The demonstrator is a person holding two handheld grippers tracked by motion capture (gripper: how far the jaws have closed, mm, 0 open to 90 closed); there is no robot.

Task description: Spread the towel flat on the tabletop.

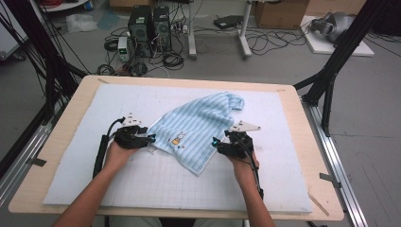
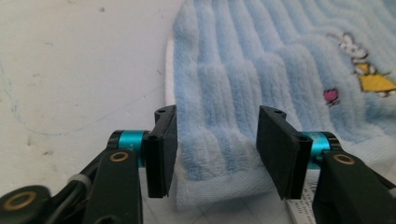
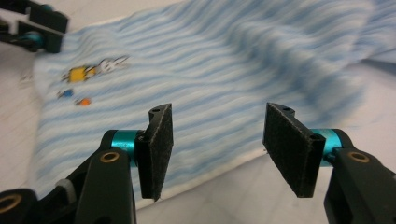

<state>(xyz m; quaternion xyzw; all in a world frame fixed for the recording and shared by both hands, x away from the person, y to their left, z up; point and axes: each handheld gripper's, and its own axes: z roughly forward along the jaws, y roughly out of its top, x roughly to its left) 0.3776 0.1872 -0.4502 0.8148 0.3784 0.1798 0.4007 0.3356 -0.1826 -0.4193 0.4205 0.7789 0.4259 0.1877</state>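
Observation:
A light blue striped towel (image 1: 198,127) with a small cartoon patch (image 1: 178,139) lies crumpled across the middle of the white mat. My left gripper (image 1: 150,138) is at the towel's left corner. In the left gripper view this gripper (image 2: 218,114) is open, with the hemmed corner of the towel (image 2: 224,154) lying between the jaws; the pads do not press on it. My right gripper (image 1: 215,142) is at the towel's right edge. In the right gripper view it (image 3: 219,112) stands open just above the towel's hem (image 3: 210,70), and the left gripper (image 3: 39,28) shows at the far corner.
The white gridded mat (image 1: 142,189) covers a wooden table (image 1: 61,142). A white care label (image 2: 303,200) pokes out beside the towel's corner. Beyond the table, computer towers (image 1: 149,28), cables and black frame legs (image 1: 331,80) stand on the floor.

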